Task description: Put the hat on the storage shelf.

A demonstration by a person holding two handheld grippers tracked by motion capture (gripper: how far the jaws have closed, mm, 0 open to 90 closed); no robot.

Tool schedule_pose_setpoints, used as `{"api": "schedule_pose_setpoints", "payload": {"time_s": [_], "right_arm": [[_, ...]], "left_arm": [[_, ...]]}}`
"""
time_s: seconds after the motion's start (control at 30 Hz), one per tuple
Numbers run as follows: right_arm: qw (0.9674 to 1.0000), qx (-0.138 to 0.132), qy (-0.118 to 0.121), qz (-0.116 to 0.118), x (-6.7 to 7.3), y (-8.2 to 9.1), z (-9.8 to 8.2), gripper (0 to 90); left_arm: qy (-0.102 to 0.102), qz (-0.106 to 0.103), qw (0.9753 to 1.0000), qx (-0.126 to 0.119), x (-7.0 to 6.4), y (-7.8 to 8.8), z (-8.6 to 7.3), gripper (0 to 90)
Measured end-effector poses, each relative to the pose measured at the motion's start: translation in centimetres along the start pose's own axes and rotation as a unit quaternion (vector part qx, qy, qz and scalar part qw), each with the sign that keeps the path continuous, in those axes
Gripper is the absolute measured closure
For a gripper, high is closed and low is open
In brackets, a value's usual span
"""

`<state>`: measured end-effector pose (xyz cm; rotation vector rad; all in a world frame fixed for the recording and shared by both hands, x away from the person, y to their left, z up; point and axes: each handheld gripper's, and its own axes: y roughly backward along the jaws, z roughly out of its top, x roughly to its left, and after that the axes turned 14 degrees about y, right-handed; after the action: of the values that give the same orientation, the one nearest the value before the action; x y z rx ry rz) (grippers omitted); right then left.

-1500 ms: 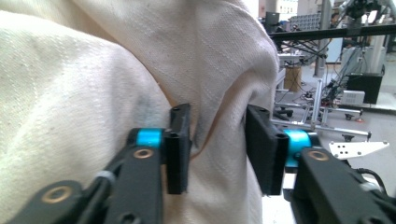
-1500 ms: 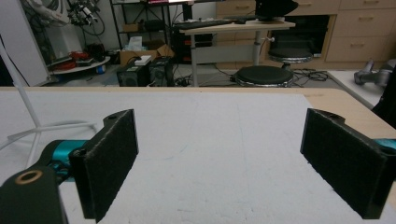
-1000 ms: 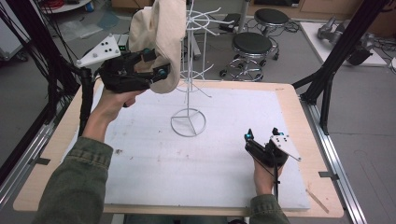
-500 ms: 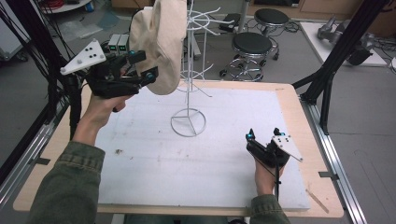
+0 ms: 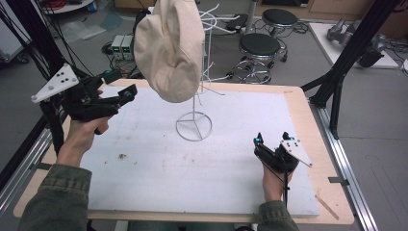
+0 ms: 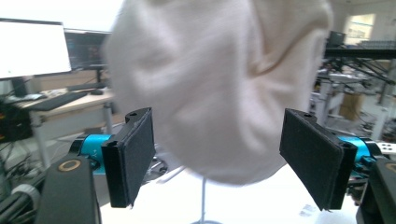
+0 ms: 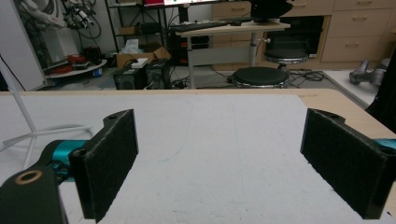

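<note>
White table mat [image 5: 202, 168]: cream hat [image 5: 169, 48] hanging on wire rack [image 5: 199, 96]; left gripper [image 5: 118, 86] jaws just opening, empty; right gripper [image 5: 272, 139] resting released.

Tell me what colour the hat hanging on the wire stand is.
The hat is plain cream, with no pattern; the left gripper view shows it best.
</note>
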<state>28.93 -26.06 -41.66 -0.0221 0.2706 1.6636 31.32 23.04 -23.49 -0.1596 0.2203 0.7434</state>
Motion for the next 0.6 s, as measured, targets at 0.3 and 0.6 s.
{"api": "schedule_pose_setpoints", "payload": {"time_s": [0.3,0.6], "right_arm": [[1.0000,-0.003,0.001,-0.001,0.1,0.0,0.0,10.2],[1.0000,0.000,0.005,0.004,0.3,-0.1,0.0,10.2]], "left_arm": [[0.040,0.048,0.9980,-0.008,2.1,4.3,-3.3,26.4],[0.057,0.082,0.9950,-0.007,3.3,7.3,-6.3,26.0]]}}
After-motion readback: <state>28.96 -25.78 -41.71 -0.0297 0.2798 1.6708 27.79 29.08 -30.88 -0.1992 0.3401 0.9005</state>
